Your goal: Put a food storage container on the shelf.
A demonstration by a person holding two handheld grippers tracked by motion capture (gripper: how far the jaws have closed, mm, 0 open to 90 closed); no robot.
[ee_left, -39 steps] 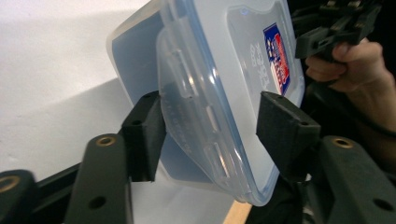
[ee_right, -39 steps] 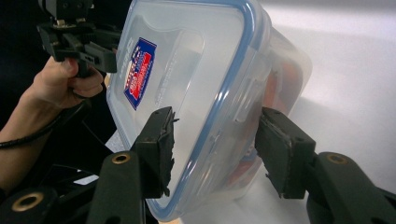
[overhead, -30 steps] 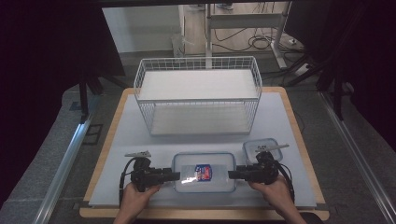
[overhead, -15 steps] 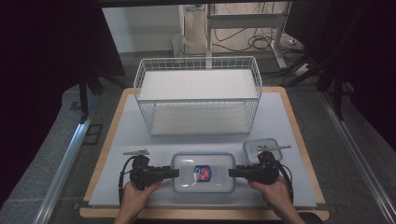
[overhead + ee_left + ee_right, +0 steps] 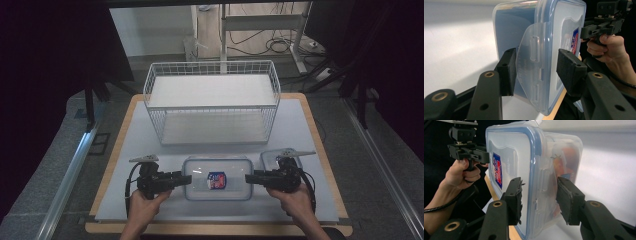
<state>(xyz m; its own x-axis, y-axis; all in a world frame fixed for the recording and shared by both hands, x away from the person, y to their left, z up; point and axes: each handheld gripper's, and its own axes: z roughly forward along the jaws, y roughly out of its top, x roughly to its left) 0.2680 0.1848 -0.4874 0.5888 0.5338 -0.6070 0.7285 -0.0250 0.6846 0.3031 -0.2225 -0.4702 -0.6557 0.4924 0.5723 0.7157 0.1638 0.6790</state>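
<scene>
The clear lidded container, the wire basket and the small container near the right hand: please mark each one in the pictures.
clear lidded container (image 5: 227, 170): high view, on its lid.
wire basket (image 5: 210, 67): high view, on its far top rim.
small container (image 5: 270, 156): high view, on its lid's left part.

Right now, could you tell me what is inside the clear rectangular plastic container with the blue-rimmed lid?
Through the wall of the clear rectangular plastic container, the right gripper view shows something reddish-orange. What it is cannot be told; the lid, label and latch flap cover the rest.
</scene>
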